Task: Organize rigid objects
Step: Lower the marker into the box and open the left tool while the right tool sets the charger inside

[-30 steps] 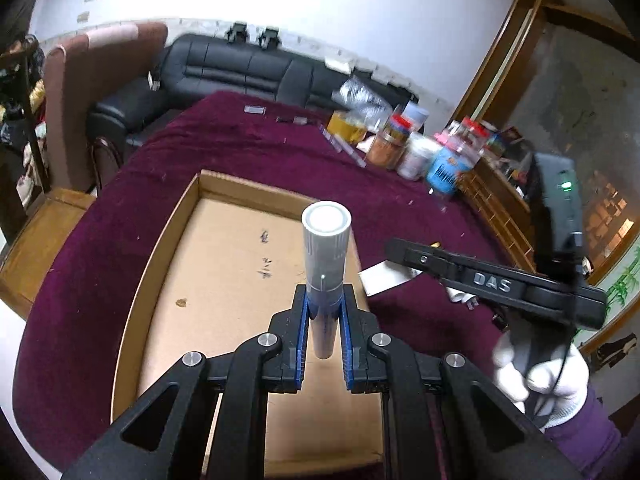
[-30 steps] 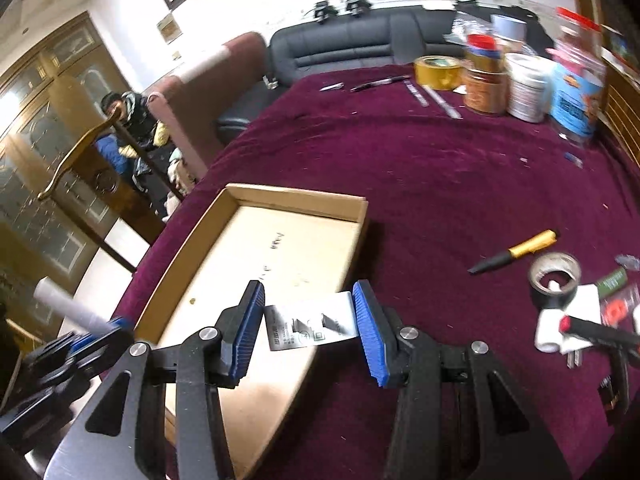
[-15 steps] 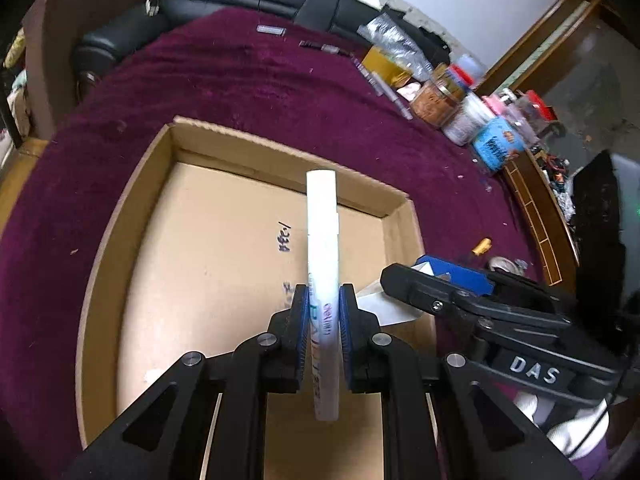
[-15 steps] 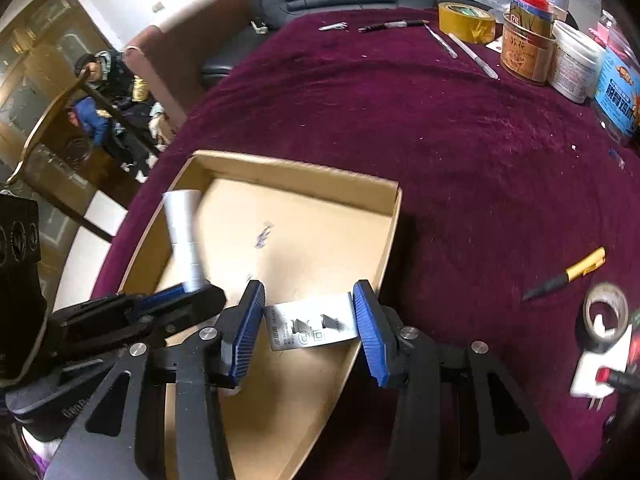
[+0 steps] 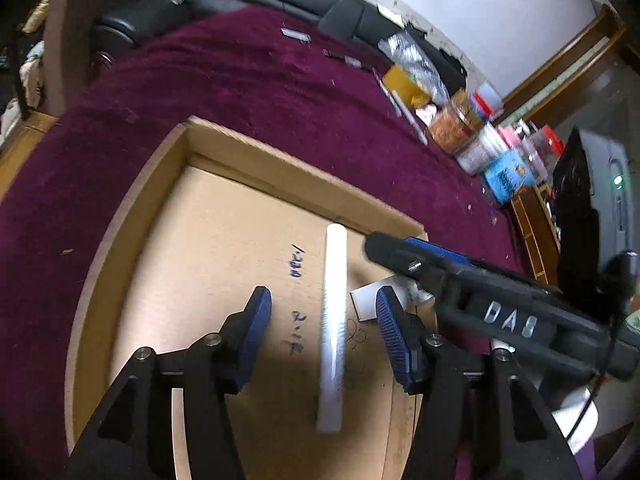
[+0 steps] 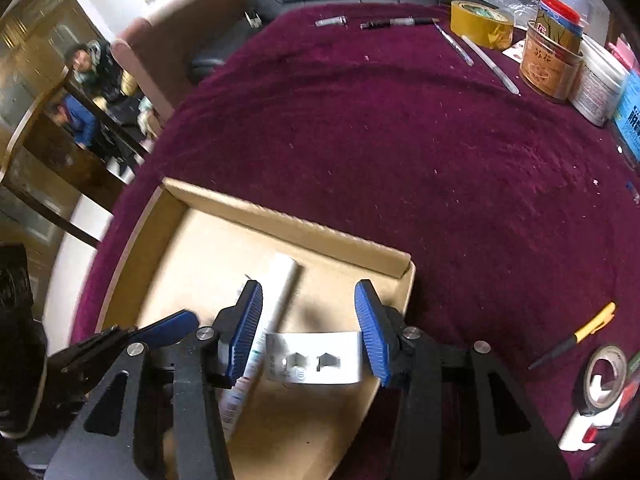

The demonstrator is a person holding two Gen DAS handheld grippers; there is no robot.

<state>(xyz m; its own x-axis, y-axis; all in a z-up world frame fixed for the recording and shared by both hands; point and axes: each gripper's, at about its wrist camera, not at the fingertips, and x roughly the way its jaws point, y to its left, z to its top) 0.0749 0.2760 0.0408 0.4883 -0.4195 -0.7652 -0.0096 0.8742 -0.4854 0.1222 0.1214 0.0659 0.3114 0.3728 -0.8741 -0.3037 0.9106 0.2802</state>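
Spreading across the round table, the deep maroon velvet cloth [image 6: 400, 152] is seen carrying a shallow brown cardboard tray [image 5: 288, 176] near its front edge, and that tray is where the change is found. A second ago the long white plastic tube [image 5: 333, 328] was clamped upright between the blue pads of the left gripper [image 5: 322, 336]; now the jaws are parted wide and the tube is shown lying lengthwise on the tray floor between them, touched by neither pad. It is slightly blurred, so whether it is fully settled cannot be told. One item is judged delivered to the tray.

The right gripper [image 6: 308, 332] has been brought over the tray's right side, and its jaws have been opened too: the white rectangular plug adapter with dark socket holes [image 6: 314, 358] sits between the blue pads with a gap visible at the right one, seemingly resting on the cardboard just beside the tube's printed lower end. Contact at the left pad cannot be told for certain.

The tube is read as rigid, smooth and round, so rolling toward the tray wall is a risk. A yellow-handled craft knife [image 6: 576, 334] and a roll of tape [image 6: 604, 372] are left on the cloth, apparently awaiting collection.
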